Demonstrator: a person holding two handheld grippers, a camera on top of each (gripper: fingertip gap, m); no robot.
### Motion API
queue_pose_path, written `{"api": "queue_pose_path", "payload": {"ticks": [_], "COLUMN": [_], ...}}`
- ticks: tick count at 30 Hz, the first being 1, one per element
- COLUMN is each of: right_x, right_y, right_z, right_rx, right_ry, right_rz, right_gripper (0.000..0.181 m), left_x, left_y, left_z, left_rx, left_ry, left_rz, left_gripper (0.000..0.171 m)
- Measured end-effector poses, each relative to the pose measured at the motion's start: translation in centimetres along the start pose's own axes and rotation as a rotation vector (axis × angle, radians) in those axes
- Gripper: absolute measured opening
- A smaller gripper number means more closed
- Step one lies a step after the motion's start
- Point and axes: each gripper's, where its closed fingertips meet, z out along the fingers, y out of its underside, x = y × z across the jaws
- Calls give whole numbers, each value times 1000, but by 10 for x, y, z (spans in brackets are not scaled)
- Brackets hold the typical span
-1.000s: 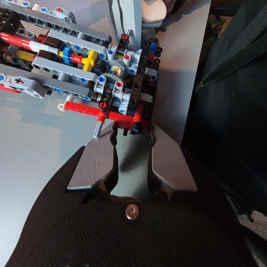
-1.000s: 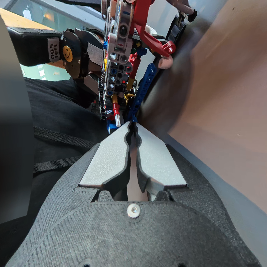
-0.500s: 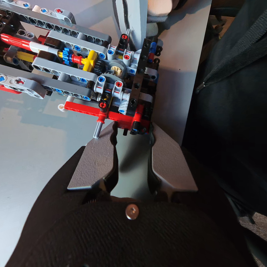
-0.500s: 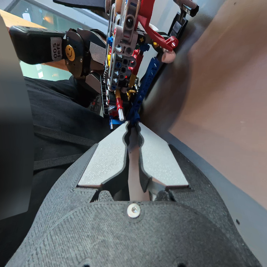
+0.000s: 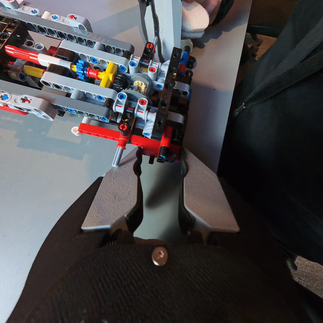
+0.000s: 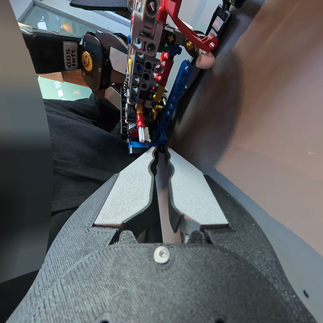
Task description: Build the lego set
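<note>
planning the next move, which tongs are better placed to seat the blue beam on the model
Right. The right tongs are already shut on the blue beam's end, against the lego model. The left tongs are clamped on the model's red end, steadying it.

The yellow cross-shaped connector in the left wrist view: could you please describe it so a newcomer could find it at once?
Start at the lego model on the grey table and look between its two short grey beams. There, on the yellow axle, sits the yellow cross-shaped connector, just right of the blue gear and a red bush. It is the only yellow cross-shaped piece there.
</note>
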Motion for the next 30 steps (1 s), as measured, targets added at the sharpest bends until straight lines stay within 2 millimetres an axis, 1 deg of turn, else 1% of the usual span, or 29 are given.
{"api": "queue_pose_path", "payload": {"ticks": [12,16,20,24,25,26,30], "right_x": [-10,-5,-6,-4,-4,-6,-12], "right_y": [-8,-4,-2,1,3,5,7], "right_z": [5,10,14,18,19,21,21], "right_rx": [27,-6,-13,-27,-29,-31,37], "right_ry": [-118,-64,-74,-43,-40,-46,-85], "right_rz": [110,115,133,115,116,122,165], "right_gripper": [10,6,4,4,3,3,4], "left_x": [4,4,3,-1,0,8,11], "left_y": [-1,-1,0,2,5,11,10], "left_z": [-10,-7,-6,-2,-2,-8,-9], "left_rx": [47,28,21,-15,-26,-27,-15], "left_ry": [9,-14,-2,-14,-16,-10,9], "left_rz": [-30,3,-13,0,-1,0,-44], "left_gripper": [41,41,40,41,41,41,42]}}
